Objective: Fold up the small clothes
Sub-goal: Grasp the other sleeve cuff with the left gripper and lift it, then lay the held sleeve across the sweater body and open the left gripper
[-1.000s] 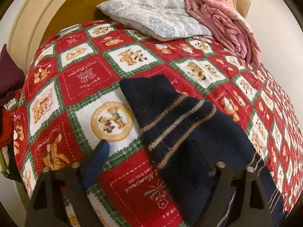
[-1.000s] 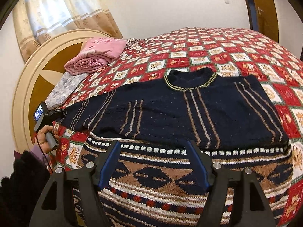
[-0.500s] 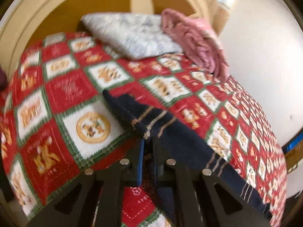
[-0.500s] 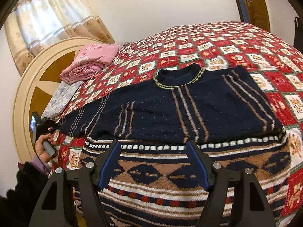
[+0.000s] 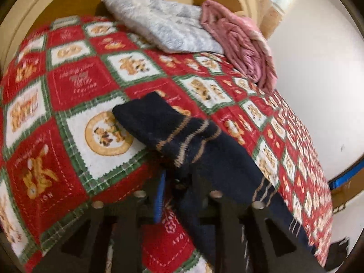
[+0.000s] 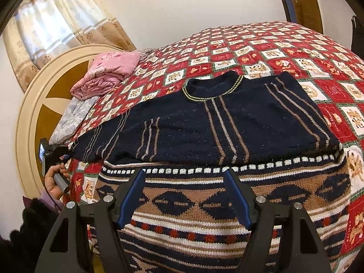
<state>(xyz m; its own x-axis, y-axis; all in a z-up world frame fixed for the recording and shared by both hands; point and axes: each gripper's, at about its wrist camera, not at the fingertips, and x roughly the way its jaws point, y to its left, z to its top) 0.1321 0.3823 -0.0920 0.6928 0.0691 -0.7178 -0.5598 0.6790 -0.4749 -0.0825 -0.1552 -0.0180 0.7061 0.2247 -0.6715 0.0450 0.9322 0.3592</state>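
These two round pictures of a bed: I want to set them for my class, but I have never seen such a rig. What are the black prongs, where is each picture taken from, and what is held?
The prongs are two-finger grippers, one in each of a person's hands, each carrying a fisheye camera. The left camera shows the left gripper shut on the sleeve of a navy sweater. The right camera shows the right gripper open, above the sweater's patterned lower part. The sweater lies spread on a red patchwork bedspread, with a grey pillow and pink blanket at the headboard.
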